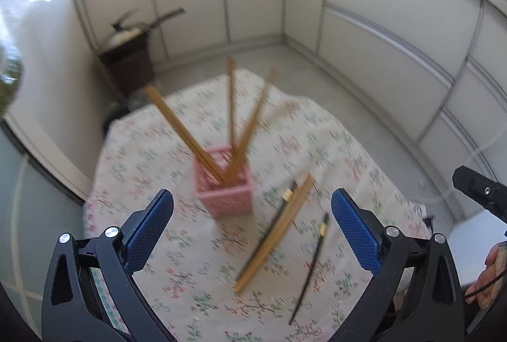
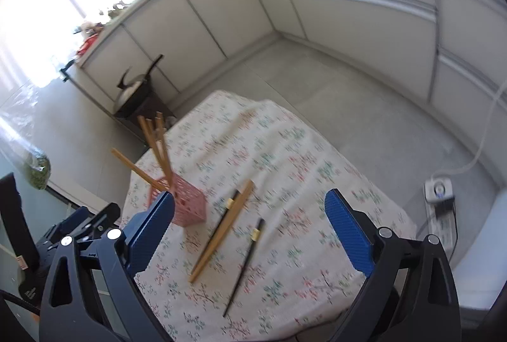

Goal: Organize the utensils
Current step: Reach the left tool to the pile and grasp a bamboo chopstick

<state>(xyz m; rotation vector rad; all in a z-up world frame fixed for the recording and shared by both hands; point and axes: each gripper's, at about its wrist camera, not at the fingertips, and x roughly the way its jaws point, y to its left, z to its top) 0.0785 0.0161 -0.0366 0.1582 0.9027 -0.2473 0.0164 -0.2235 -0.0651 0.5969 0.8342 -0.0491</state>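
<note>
A pink lattice holder [image 1: 225,187] [image 2: 187,203] stands on the floral tablecloth [image 1: 332,152] [image 2: 285,152] with several wooden chopsticks [image 1: 180,126] [image 2: 157,148] upright in it. To its right, wooden chopsticks [image 1: 275,234] [image 2: 221,231] lie flat beside one black chopstick [image 1: 286,202] [image 2: 228,203]. Another black chopstick [image 1: 312,266] [image 2: 245,266] lies further right. My left gripper [image 1: 253,228] is open and empty above the cloth. My right gripper [image 2: 250,234] is open and empty over the loose chopsticks.
Grey cabinets [image 1: 380,34] [image 2: 348,9] line the back and right. A dark stand with a pot [image 1: 130,57] [image 2: 139,95] sits left of the table. A power strip [image 2: 440,209] lies on the floor at right.
</note>
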